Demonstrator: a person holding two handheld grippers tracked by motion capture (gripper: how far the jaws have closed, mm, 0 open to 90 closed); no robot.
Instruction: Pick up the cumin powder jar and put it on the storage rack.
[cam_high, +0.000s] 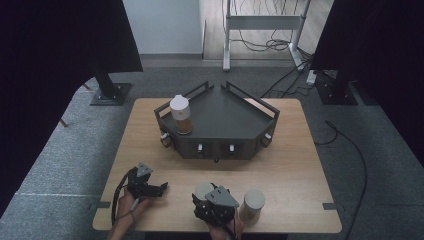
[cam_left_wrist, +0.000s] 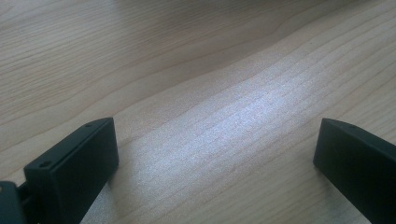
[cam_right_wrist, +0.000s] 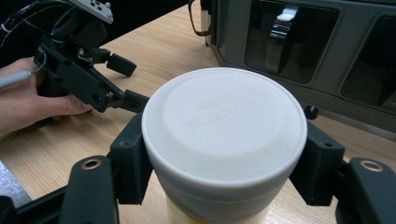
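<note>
A jar with a white lid (cam_right_wrist: 224, 126) stands between my right gripper's (cam_right_wrist: 224, 161) jaws, whose pads press on both sides just below the lid. In the high view this jar (cam_high: 202, 189) is near the table's front edge with my right gripper (cam_high: 205, 196) shut on it. A second white-lidded jar (cam_high: 252, 202) stands just to its right. A third jar (cam_high: 180, 115), with amber contents, stands on the left side of the dark angled rack (cam_high: 235, 120). My left gripper (cam_high: 162, 189) rests open on the table at the front left; its jaws (cam_left_wrist: 215, 149) stand wide apart over bare wood.
The dark rack (cam_right_wrist: 327, 51) has a raised rail at the back and small knobs along its front. The wooden table (cam_high: 295, 165) has bare room at the right and in front of the rack. A hand (cam_right_wrist: 32, 102) holds the left gripper (cam_right_wrist: 93, 70).
</note>
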